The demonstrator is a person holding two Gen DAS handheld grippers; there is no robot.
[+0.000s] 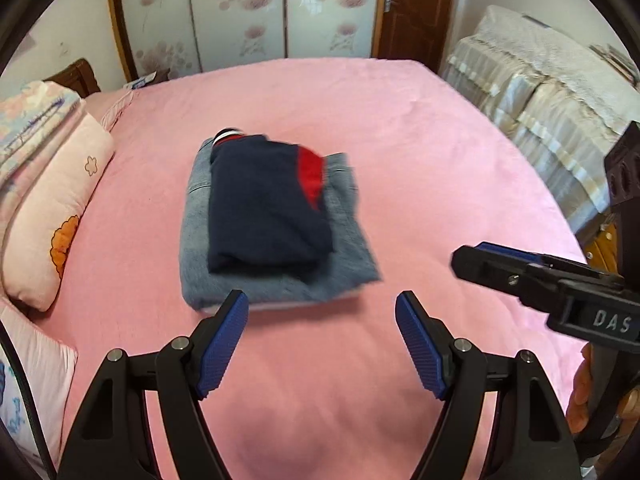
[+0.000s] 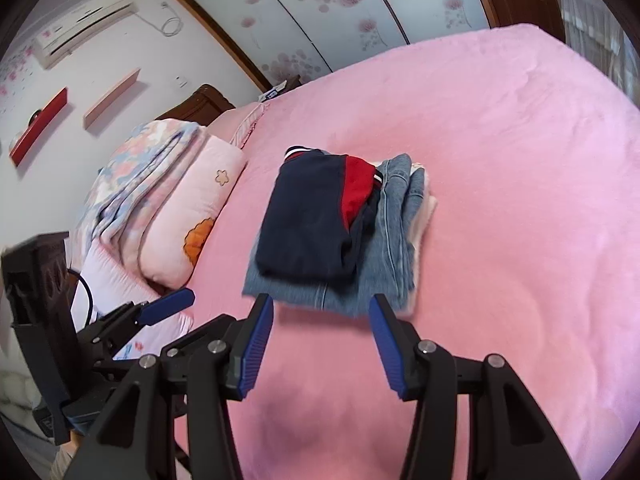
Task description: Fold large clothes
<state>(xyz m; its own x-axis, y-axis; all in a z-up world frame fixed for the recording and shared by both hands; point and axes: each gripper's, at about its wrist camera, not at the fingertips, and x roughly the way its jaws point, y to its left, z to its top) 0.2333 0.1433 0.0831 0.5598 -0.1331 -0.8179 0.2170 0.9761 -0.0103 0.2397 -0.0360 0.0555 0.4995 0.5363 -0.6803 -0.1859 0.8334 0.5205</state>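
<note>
A folded navy garment with a red panel (image 1: 264,208) lies on top of folded blue denim (image 1: 344,256), stacked on the pink bed (image 1: 420,152). The stack shows in the right wrist view too, navy garment (image 2: 308,212) over denim (image 2: 392,240), with a pale folded layer under it. My left gripper (image 1: 322,336) is open and empty, just short of the stack's near edge. My right gripper (image 2: 320,336) is open and empty, also just before the stack. The right gripper appears at the right of the left wrist view (image 1: 540,276).
Pink pillows (image 1: 52,220) and a folded floral quilt (image 2: 132,184) lie along the bed's left side. A covered piece of furniture (image 1: 540,96) stands off the right edge. Wardrobe doors (image 1: 248,12) stand behind the bed. The left gripper's finger (image 2: 168,304) shows at lower left.
</note>
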